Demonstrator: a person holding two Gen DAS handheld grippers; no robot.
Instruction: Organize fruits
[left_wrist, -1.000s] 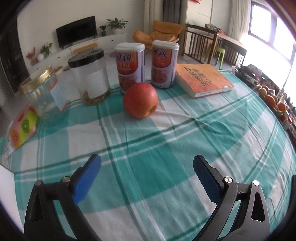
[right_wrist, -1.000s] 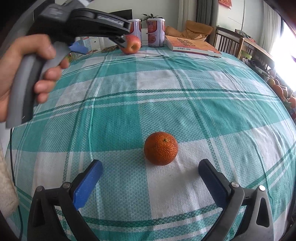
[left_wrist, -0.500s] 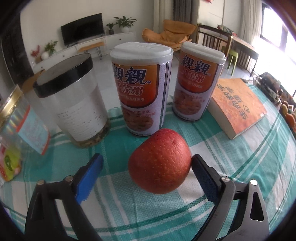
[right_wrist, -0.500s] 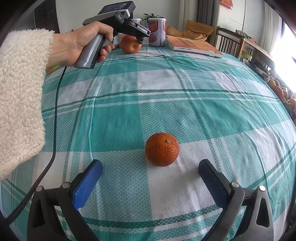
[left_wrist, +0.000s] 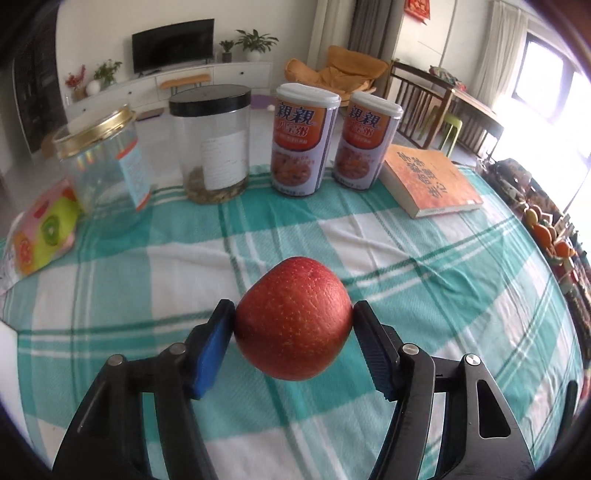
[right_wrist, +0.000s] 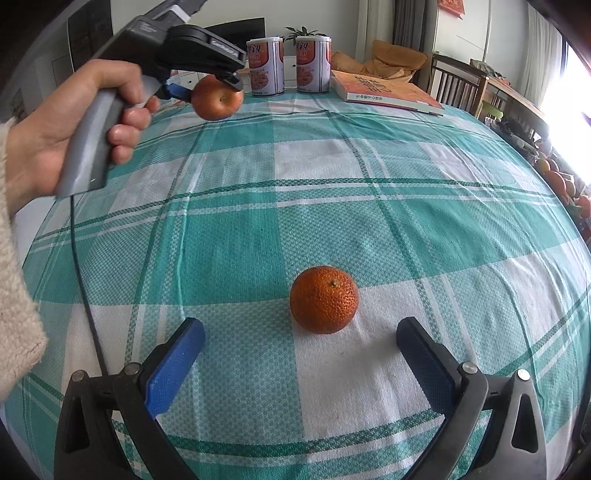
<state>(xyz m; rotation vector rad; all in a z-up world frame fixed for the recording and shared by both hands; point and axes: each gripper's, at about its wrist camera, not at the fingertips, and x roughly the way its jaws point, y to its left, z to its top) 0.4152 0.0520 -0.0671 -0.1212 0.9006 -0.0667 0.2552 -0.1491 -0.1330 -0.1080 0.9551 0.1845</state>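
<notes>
A red apple (left_wrist: 293, 319) sits between the blue pads of my left gripper (left_wrist: 294, 312). The jaws are closing, and both pads press on the apple's sides. The right wrist view shows the apple (right_wrist: 218, 98) hanging above the checked tablecloth (right_wrist: 332, 192) in that left gripper (right_wrist: 212, 88), which a hand (right_wrist: 44, 155) holds. An orange (right_wrist: 324, 299) rests on the cloth just past the fingertips of my right gripper (right_wrist: 300, 326). That gripper is open and its pads stand well clear of the orange on both sides.
Along the table's far side stand two printed cans (left_wrist: 303, 144) (left_wrist: 365, 144), a black-lidded jar (left_wrist: 210, 147), a gold-lidded jar (left_wrist: 103, 166), an orange book (left_wrist: 428, 181) and a fruit-print packet (left_wrist: 40, 229). More fruit (left_wrist: 550, 236) lies off the right edge.
My left gripper went forward to the apple, closed on it, and has drawn back from the cans with the apple held above the cloth. The right gripper and the orange have not moved.
</notes>
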